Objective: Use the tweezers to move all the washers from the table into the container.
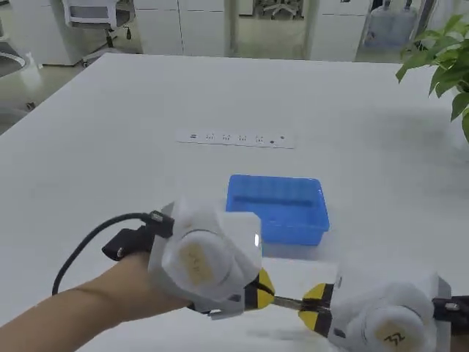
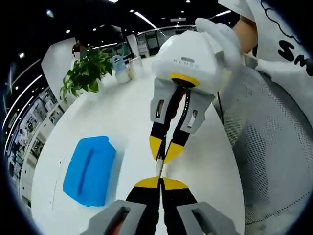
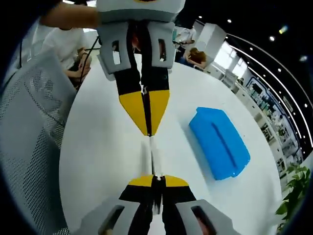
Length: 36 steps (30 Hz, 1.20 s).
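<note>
Pinching tweezers (image 1: 287, 301) at opposite ends with left gripper (image 1: 264, 290) and right gripper (image 1: 313, 305), both pairs of jaws pressed together | lying crosswise, tip to tip, over table (image 1: 110, 147) | sitting just beyond, container (image 1: 293, 229), about equally near both.

Tweezers (image 1: 287, 301) between left gripper (image 1: 261, 290) and right gripper (image 1: 315, 305), near blue container (image 1: 277, 207)

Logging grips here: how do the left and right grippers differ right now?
The left gripper points right, the right gripper points left, facing each other. In the head view the left shows whole with a forearm behind; the right is cut by the bottom edge. Both are shut on the tweezers.
</note>
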Tool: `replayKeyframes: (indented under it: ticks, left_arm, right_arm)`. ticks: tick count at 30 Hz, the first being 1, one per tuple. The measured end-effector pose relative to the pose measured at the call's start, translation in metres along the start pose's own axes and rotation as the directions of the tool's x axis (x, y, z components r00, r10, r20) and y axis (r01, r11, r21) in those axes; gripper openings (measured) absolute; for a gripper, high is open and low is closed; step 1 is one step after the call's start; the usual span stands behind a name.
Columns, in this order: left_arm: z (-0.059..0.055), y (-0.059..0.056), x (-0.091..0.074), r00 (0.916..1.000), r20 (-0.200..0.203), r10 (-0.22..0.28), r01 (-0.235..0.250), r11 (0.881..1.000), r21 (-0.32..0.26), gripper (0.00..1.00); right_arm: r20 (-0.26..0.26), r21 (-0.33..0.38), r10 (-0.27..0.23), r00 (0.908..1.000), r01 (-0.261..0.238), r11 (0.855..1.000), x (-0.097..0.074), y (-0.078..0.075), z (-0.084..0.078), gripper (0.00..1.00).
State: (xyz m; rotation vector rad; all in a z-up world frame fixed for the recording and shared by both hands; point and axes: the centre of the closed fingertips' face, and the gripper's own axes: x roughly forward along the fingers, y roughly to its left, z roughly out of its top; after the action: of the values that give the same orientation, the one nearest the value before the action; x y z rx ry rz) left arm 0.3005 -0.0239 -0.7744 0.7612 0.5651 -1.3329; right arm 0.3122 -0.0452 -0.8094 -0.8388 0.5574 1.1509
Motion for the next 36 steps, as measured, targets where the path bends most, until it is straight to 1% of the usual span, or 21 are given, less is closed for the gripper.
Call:
replayKeyframes:
  ticks: [1, 2, 3, 6, 8, 9, 10, 11, 13, 14, 15, 17, 18, 21, 23, 26, 28, 30, 33, 34, 36]
  left_arm:
    - [-0.004, 0.0, 0.004, 1.0, -0.006, 0.0, 0.0, 1.0, 0.001, 0.0]
    - [-0.007, 0.0, 0.007, 0.9999, -0.011, -0.002, 0.001, 1.0, -0.004, 0.0]
    - [-0.013, -0.001, 0.01, 0.9999, -0.014, -0.003, 0.003, 1.0, -0.025, 0.0]
    - [-0.023, 0.002, 0.014, 0.9997, -0.02, 0.01, -0.011, 0.997, -0.082, 0.0]
    - [-0.027, 0.005, 0.015, 0.9997, -0.009, 0.024, -0.025, 0.989, -0.143, 0.0]
    - [-0.027, 0.006, 0.016, 0.9998, -0.001, 0.021, -0.021, 0.987, -0.162, 0.0]
    - [-0.028, 0.008, 0.017, 0.9996, 0.004, 0.027, -0.026, 0.98, -0.198, 0.0]
    - [-0.029, 0.01, 0.017, 0.9995, 0.006, 0.032, -0.03, 0.978, -0.205, 0.0]
    - [-0.03, 0.011, 0.018, 0.9994, 0.01, 0.032, -0.029, 0.98, -0.198, 0.0]
    - [-0.03, 0.012, 0.019, 0.9992, 0.01, 0.038, -0.035, 0.98, -0.196, 0.03]
    - [-0.029, 0.012, 0.019, 0.9993, 0.015, 0.035, -0.031, 0.982, -0.184, 0.07]
    - [-0.029, 0.008, 0.022, 0.9996, 0.012, 0.023, -0.021, 0.99, -0.14, 0.12]
    - [-0.032, 0.004, 0.025, 1.0, -0.005, -0.001, 0.001, 0.994, -0.107, 0.12]
    - [-0.038, -0.002, 0.03, 0.9994, -0.034, -0.011, 0.009, 0.997, -0.078, 0.09]
    - [-0.039, 0.0, 0.032, 0.9995, -0.029, 0.007, -0.009, 0.998, -0.07, 0.03]
    - [-0.037, 0.002, 0.033, 0.9997, -0.026, 0.004, -0.006, 0.998, -0.065, 0.03]
    - [-0.038, 0.0, 0.033, 0.9997, -0.025, -0.001, 0.0, 0.999, -0.047, 0.04]
    - [-0.041, -0.002, 0.033, 0.9993, -0.039, -0.002, 0.0, 0.999, -0.033, 0.03]
    - [-0.041, -0.003, 0.03, 0.9993, -0.037, -0.009, 0.008, 0.999, -0.034, 0.02]
    - [-0.041, -0.004, 0.03, 0.9992, -0.037, -0.014, 0.013, 0.999, -0.038, 0.02]
    - [-0.042, -0.007, 0.028, 0.9988, -0.044, -0.023, 0.022, 1.0, -0.02, 0.01]
  right_arm:
    - [-0.017, 0.019, -0.013, 0.9998, 0.013, 1.0, 0.004, 0.0, -0.004, 0.01]
    - [-0.008, -0.022, 0.026, 0.9996, -0.026, 0.999, 0.006, 0.006, -0.004, 0.01]
    - [-0.013, -0.008, 0.013, 0.9998, -0.013, 1.0, 0.01, 0.005, -0.007, 0.01]
    - [-0.021, 0.008, 0.026, 0.9994, -0.026, 1.0, 0.013, 0.007, -0.011, 0.01]
    - [-0.016, 0.02, 0.029, 0.9994, -0.029, 0.999, 0.011, 0.006, -0.01, 0.01]
    - [-0.015, 0.025, 0.032, 0.9994, -0.031, 0.999, 0.011, 0.006, -0.01, 0.01]
    - [-0.013, 0.029, 0.034, 0.9994, -0.033, 0.999, 0.01, 0.005, -0.011, 0.01]
    - [-0.011, 0.036, 0.039, 0.9992, -0.038, 0.999, 0.01, 0.005, -0.01, 0.01]
    - [-0.007, 0.051, 0.052, 0.9986, -0.051, 0.997, 0.009, 0.006, -0.01, 0.01]
    - [0.008, 0.07, 0.073, 0.9973, -0.073, 0.995, 0.007, 0.008, -0.007, 0.01]
    - [0.015, 0.086, 0.081, 0.9966, -0.082, 0.993, 0.007, 0.009, -0.006, 0.01]
    - [0.033, 0.11, 0.096, 0.9948, -0.099, 0.989, 0.004, 0.008, -0.004, 0.01]
    - [0.04, 0.129, 0.107, 0.9934, -0.112, 0.985, 0.004, 0.008, -0.004, 0.01]
    - [0.039, 0.137, 0.13, 0.9908, -0.134, 0.981, 0.005, 0.009, -0.006, 0.01]
    - [0.04, 0.134, 0.147, 0.9883, -0.151, 0.979, 0.005, 0.011, -0.007, 0.01]
    - [0.053, 0.146, 0.16, 0.9857, -0.166, 0.975, 0.003, 0.011, -0.006, 0.01]
    - [0.071, 0.177, 0.173, 0.9823, -0.183, 0.967, 0.002, 0.011, -0.006, 0.01]
    - [0.088, 0.207, 0.187, 0.9784, -0.202, 0.957, -0.001, 0.011, -0.004, 0.01]
    - [0.09, 0.21, 0.197, 0.9762, -0.212, 0.954, -0.002, 0.013, -0.004, 0.01]
    - [0.089, 0.21, 0.196, 0.9765, -0.211, 0.955, -0.002, 0.013, -0.003, 0.01]
    - [0.087, 0.212, 0.187, 0.9785, -0.202, 0.956, -0.002, 0.013, -0.002, 0.01]
